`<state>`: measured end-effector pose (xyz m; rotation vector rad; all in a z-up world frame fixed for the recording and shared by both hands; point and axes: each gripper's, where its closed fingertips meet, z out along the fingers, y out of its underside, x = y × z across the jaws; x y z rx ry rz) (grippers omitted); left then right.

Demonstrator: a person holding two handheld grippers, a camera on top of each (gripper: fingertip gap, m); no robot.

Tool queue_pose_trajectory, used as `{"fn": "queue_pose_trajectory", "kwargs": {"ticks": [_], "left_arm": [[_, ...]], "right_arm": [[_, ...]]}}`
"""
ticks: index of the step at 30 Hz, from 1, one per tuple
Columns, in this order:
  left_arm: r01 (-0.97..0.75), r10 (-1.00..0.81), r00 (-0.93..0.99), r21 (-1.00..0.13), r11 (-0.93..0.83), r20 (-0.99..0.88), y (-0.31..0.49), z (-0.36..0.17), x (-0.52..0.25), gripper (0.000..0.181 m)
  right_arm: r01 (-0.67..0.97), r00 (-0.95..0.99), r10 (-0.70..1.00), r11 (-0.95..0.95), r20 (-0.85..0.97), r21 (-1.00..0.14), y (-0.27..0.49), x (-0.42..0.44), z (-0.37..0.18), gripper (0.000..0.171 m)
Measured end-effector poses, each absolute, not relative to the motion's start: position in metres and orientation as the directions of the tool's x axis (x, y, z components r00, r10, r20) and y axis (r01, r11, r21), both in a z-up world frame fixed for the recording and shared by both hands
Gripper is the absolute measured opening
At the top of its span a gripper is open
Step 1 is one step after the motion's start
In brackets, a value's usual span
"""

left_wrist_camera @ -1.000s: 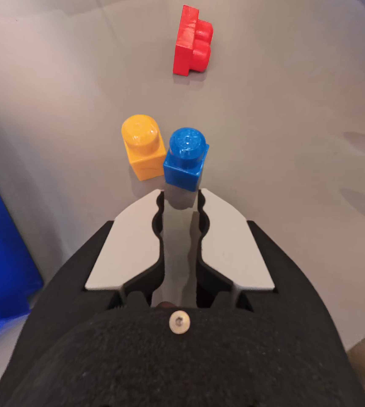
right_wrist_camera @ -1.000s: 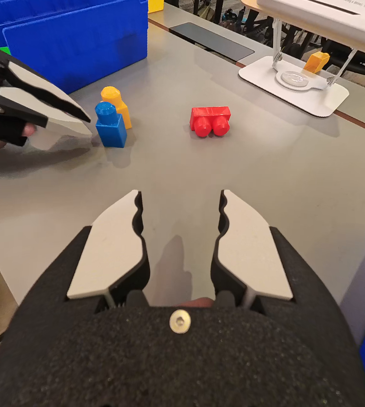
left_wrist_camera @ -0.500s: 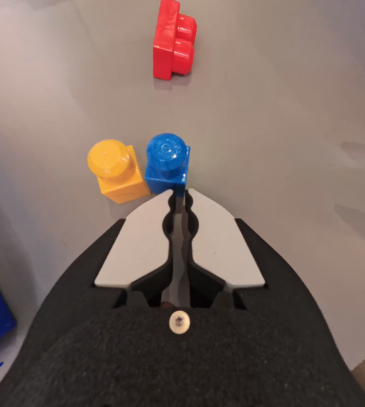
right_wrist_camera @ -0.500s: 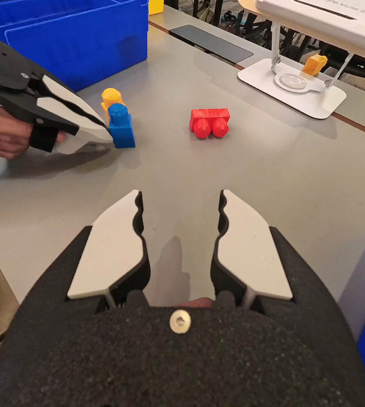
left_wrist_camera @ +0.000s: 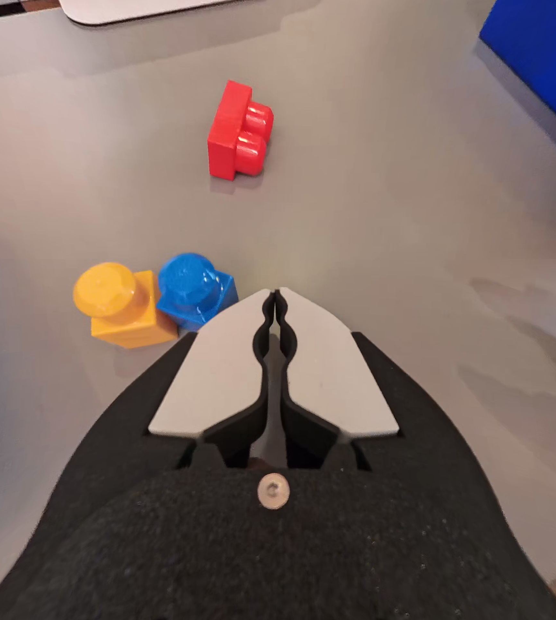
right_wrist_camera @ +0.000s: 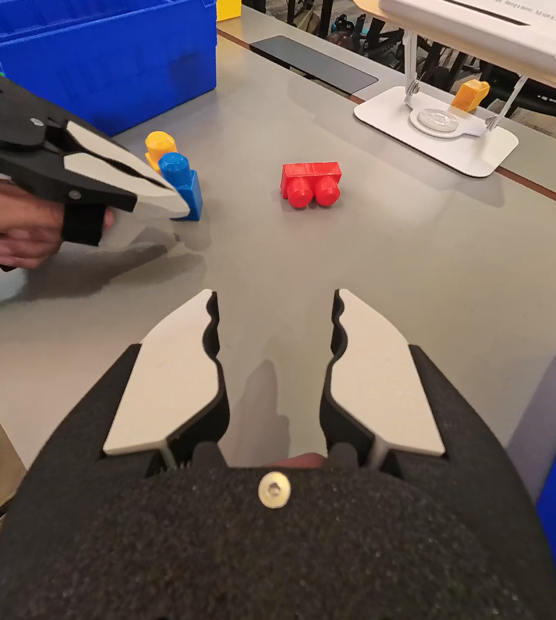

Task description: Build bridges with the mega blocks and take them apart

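A blue one-stud block (left_wrist_camera: 196, 295) and a yellow one-stud block (left_wrist_camera: 119, 307) stand upright side by side on the grey table. A red two-stud block (left_wrist_camera: 238, 131) lies on its side farther off, studs pointing right. My left gripper (left_wrist_camera: 275, 291) is shut and empty, its left finger against the blue block's near right corner. In the right wrist view the left gripper (right_wrist_camera: 182, 209) touches the blue block (right_wrist_camera: 184, 186), with the yellow block (right_wrist_camera: 159, 146) behind it and the red block (right_wrist_camera: 310, 184) to the right. My right gripper (right_wrist_camera: 275, 295) is open and empty, well short of the blocks.
A blue bin (right_wrist_camera: 109, 63) stands behind the blocks at the far left. A white stand base (right_wrist_camera: 437, 134) with a yellow block (right_wrist_camera: 470, 95) behind it sits at the far right. Another blue bin (left_wrist_camera: 544, 57) is at the upper right of the left wrist view. A hand (right_wrist_camera: 11, 221) holds the left gripper. The tips of one gripper are about 15 centimetres away from the tips of the other.
My left gripper has shut fully and moved forward and right, against the blue block. The blue block has shifted next to the yellow one. My right gripper has stayed still and open.
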<state>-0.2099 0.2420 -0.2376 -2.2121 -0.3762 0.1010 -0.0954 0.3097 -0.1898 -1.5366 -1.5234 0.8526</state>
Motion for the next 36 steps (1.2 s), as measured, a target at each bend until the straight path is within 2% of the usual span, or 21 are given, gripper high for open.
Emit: {"fn": "queue_pose_trajectory", "kwargs": {"ticks": [6, 19, 23, 26, 30, 36], "left_arm": [[0.295, 0.372, 0.925, -0.764, -0.574, 0.079, 0.250, -0.242, -0.219, 0.000], [0.280, 0.398, 0.917, -0.767, -0.577, 0.035, 0.265, -0.247, -0.224, 0.000], [0.259, 0.373, 0.927, -0.785, -0.563, 0.039, 0.255, -0.234, -0.216, 0.000], [0.211, 0.423, 0.905, -0.823, -0.527, -0.038, 0.227, -0.212, -0.235, 0.000], [0.192, 0.380, 0.922, -0.769, -0.610, -0.072, 0.207, -0.215, -0.258, 0.000], [0.163, 0.301, 0.950, -0.682, -0.713, -0.087, 0.208, -0.243, -0.248, 0.000]], "right_arm": [[0.460, 0.053, 0.997, 0.032, 0.064, -0.887, 0.312, -0.095, -0.190, 0.065], [0.460, 0.060, 0.997, 0.019, 0.053, -0.887, 0.316, -0.093, -0.191, 0.064], [0.462, 0.062, 0.997, 0.015, 0.049, -0.887, 0.318, -0.092, -0.192, 0.064], [0.460, 0.066, 0.997, 0.011, 0.047, -0.888, 0.320, -0.091, -0.192, 0.064], [0.459, 0.066, 0.997, -0.001, 0.033, -0.889, 0.322, -0.090, -0.193, 0.064], [0.463, 0.060, 0.997, 0.007, 0.040, -0.886, 0.318, -0.091, -0.193, 0.064]]}}
